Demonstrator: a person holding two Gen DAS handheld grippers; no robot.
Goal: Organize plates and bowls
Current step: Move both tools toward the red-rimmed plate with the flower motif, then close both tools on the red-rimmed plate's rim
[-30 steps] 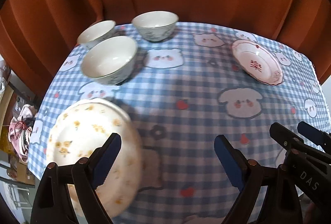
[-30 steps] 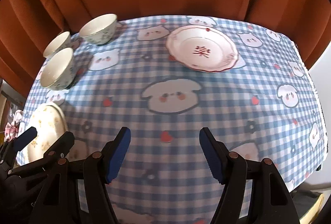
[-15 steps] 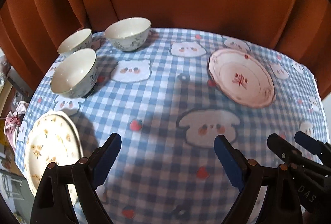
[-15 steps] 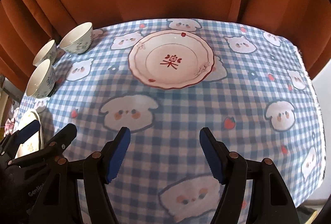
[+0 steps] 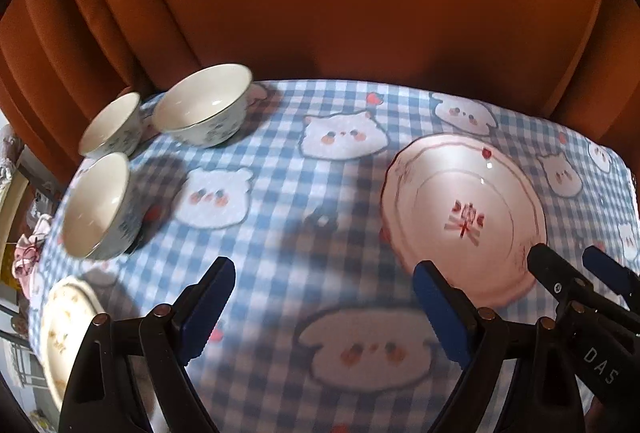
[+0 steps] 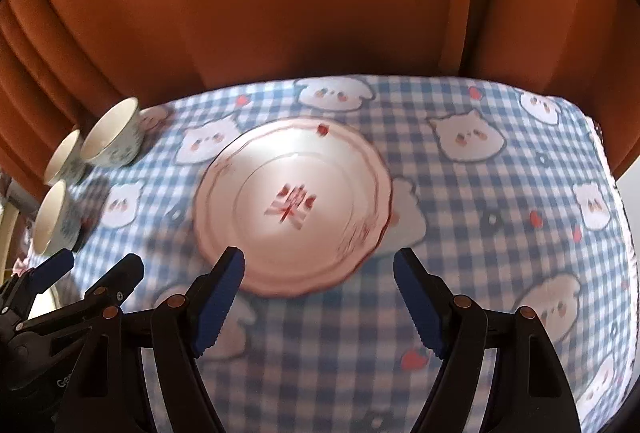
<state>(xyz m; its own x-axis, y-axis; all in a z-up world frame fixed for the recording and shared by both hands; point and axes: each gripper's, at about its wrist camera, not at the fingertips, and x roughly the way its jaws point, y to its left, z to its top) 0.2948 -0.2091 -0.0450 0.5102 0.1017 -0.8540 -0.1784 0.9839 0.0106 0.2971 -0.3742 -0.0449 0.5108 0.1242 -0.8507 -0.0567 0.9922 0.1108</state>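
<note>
A white plate with red rim and red centre mark (image 5: 464,217) (image 6: 294,205) lies on the checked tablecloth. Three white bowls with blue pattern (image 5: 202,105) (image 5: 112,123) (image 5: 98,207) stand at the far left, also in the right wrist view (image 6: 112,137). A yellow-flowered plate (image 5: 64,329) lies at the near left edge. My left gripper (image 5: 324,309) is open and empty above the cloth, left of the red plate. My right gripper (image 6: 318,297) is open and empty, just short of the red plate's near rim; it also shows in the left wrist view (image 5: 580,273).
The table wears a blue-and-white checked cloth with animal faces (image 6: 480,193). An orange curtain (image 5: 340,5) hangs right behind the table. The table's right edge (image 6: 616,193) drops off. Pink clutter (image 5: 28,253) sits beyond the left edge.
Both grippers moved forward and to the right toward the red plate. The bowls and yellow plate slid to the left of both views. Both jaws stayed open.
</note>
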